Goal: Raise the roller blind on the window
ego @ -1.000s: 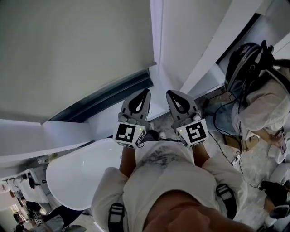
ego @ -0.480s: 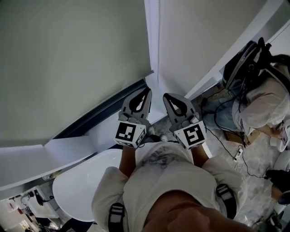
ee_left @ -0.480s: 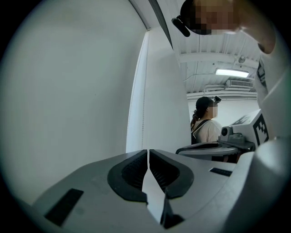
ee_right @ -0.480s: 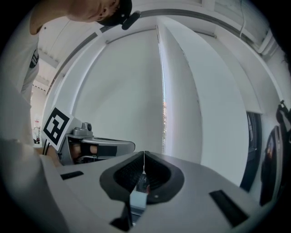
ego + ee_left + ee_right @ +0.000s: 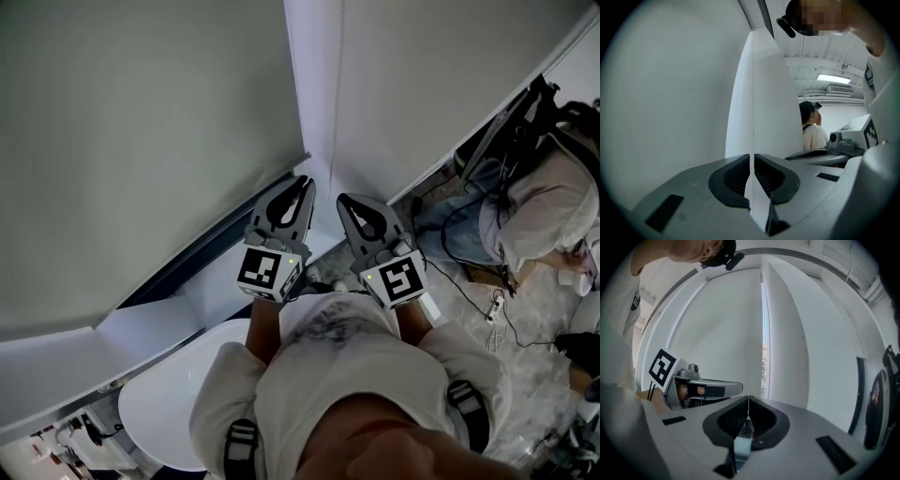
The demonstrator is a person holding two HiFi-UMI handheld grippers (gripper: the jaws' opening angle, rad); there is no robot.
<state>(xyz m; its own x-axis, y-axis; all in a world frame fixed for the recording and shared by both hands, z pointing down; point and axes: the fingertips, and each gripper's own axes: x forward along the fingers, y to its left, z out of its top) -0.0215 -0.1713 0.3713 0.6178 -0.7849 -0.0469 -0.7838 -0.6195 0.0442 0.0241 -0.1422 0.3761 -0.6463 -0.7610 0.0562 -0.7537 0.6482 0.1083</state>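
Not much has changed in the last second. Your head swung a bit, but both tools sit in the same spot at your chest, side by side. The left gripper (image 5: 305,184) is pinched on the chain (image 5: 753,93), which runs straight through its jaws. The right gripper (image 5: 346,201) has stayed pressed together. A thin line shows at its tips, but I can't tell if that's the chain.

The blind (image 5: 141,141) covers nearly all of the left pane, and the dark strip (image 5: 202,248) under its hem hasn't widened. So I'd say you've got a grip but no real pull yet. The sheet hangs flat, with the hem running lower-left to upper-right in the head view. The chain's long axis goes straight up the blind's edge.
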